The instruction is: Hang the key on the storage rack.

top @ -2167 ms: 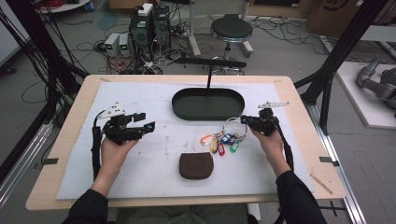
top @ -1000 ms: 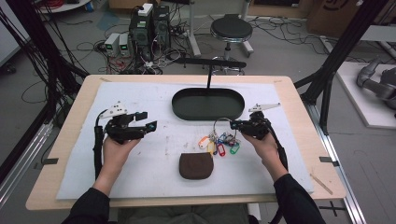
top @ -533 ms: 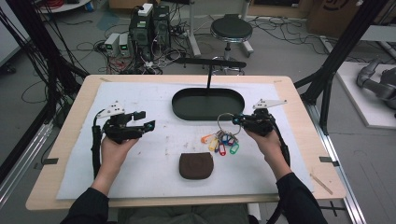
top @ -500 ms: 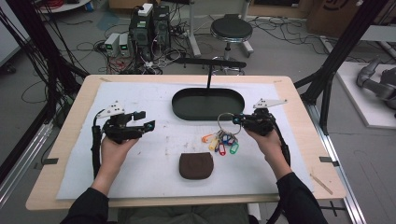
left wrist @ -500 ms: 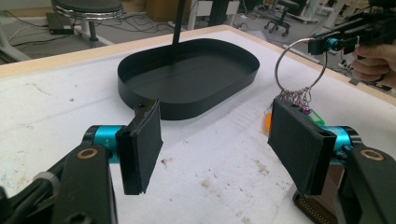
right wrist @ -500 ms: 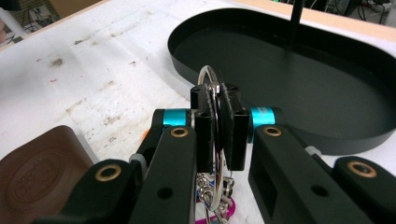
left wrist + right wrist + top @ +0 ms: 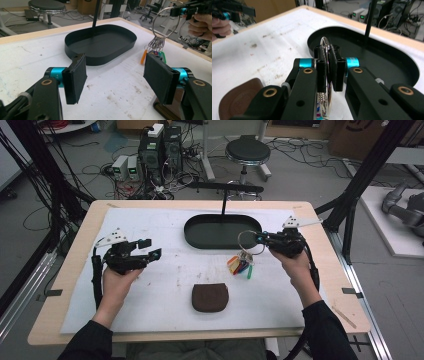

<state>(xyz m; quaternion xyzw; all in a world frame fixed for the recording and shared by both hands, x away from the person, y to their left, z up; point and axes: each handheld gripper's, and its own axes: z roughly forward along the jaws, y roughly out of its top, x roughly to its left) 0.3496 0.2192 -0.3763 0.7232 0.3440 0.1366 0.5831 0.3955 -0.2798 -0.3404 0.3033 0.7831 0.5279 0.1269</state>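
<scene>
Gripping a large silver key ring [image 7: 247, 241], the right gripper [image 7: 261, 238] is sitting right of centre in the high view, its jaws pinched on the ring's right edge, while a bunch of coloured key tags [image 7: 240, 266] is hanging below it, just off the near rim of the black oval metal tray [image 7: 222, 231]. At middle left, the left gripper [image 7: 151, 248] is hovering with jaws apart and nothing between them over the white table cover [image 7: 165, 285]; a brown leather pouch [image 7: 210, 297] is lying at lower centre.

Looking along the left gripper [image 7: 115, 75], its wide-open pads are framing the tray [image 7: 100, 45], with the ring [image 7: 166, 22] dangling at upper right.

Looking along the right gripper [image 7: 329, 70], its pads are pressing the ring [image 7: 325, 46] at centre frame, with the pouch [image 7: 238, 98] at lower left.
</scene>
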